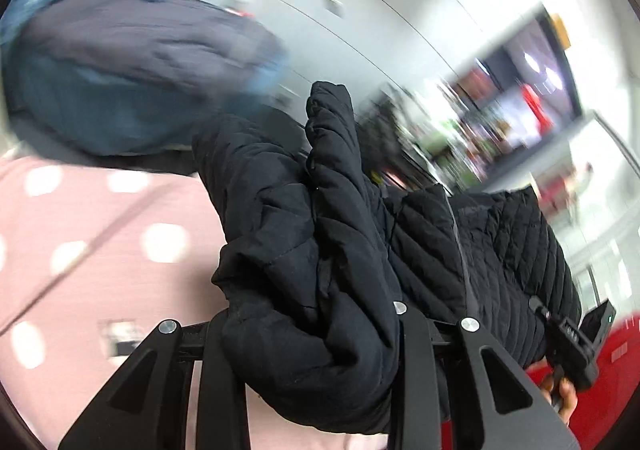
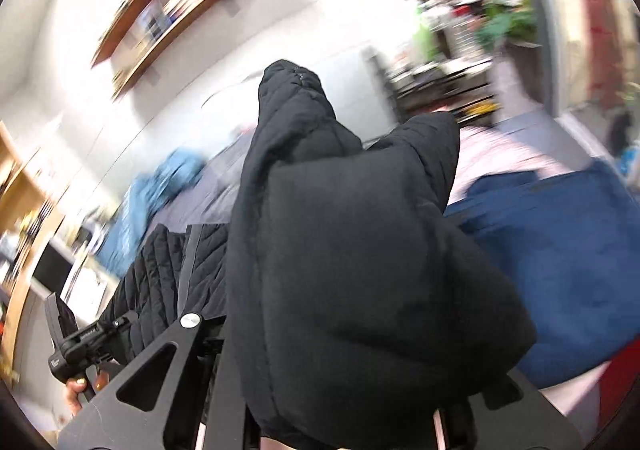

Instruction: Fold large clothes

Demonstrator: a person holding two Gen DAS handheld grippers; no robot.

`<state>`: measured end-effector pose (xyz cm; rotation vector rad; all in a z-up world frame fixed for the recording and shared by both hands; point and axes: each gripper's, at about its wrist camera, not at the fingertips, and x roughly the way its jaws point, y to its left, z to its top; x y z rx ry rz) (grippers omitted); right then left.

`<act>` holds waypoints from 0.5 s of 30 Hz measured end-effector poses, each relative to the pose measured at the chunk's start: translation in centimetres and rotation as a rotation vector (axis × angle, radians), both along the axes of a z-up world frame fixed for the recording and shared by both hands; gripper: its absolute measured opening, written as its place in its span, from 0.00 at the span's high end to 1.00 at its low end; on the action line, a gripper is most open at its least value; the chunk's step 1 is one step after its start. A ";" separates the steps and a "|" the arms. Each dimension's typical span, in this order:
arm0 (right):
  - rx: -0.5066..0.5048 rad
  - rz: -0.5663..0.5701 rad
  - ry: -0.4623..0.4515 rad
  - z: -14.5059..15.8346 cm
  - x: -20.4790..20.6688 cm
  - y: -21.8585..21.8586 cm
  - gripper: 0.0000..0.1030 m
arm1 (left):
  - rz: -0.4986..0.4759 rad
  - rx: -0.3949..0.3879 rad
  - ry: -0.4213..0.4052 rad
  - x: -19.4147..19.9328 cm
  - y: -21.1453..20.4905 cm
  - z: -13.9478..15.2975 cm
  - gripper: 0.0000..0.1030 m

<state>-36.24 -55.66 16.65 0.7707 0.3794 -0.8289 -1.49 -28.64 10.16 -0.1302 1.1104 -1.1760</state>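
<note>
Both tools, left tool (image 1: 320, 334) and right tool (image 2: 340, 370), pinch your black quilted puffer jacket (image 1: 480, 250); soft, bulky, slippery, so grip seams, not loose padding.

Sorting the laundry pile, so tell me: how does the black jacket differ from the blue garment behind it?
The black jacket is quilted and sharp in view; the blue garment is smooth and blurred. The jacket is bunched in the left tongs and right tongs, lifted; the blue garment lies loose on the pink dotted cover, untouched. Both are crumpled, not yet folded.
</note>
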 end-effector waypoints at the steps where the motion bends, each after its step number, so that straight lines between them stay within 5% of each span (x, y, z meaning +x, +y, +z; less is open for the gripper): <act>1: 0.003 -0.036 -0.003 0.1 -2.1 -0.9 0.86 | -0.039 0.005 0.005 -1.3 -2.1 -0.3 0.72; 6: 0.055 -0.257 -0.046 -3.1 -14.2 -5.9 0.86 | -0.239 0.067 0.033 -8.3 -12.1 -4.8 0.71; 9: 0.185 -0.366 -0.134 -7.8 -20.3 -8.7 0.85 | -0.319 0.199 0.105 -10.5 -16.1 -10.6 0.69; 12: 0.417 -0.491 -0.275 -16.1 -24.4 -10.0 0.82 | -0.314 0.275 0.168 -10.5 -16.9 -15.5 0.59; 15: 0.535 -0.583 -0.533 -21.8 -27.1 -9.3 0.77 | -0.344 0.295 0.237 -9.9 -16.3 -18.4 0.43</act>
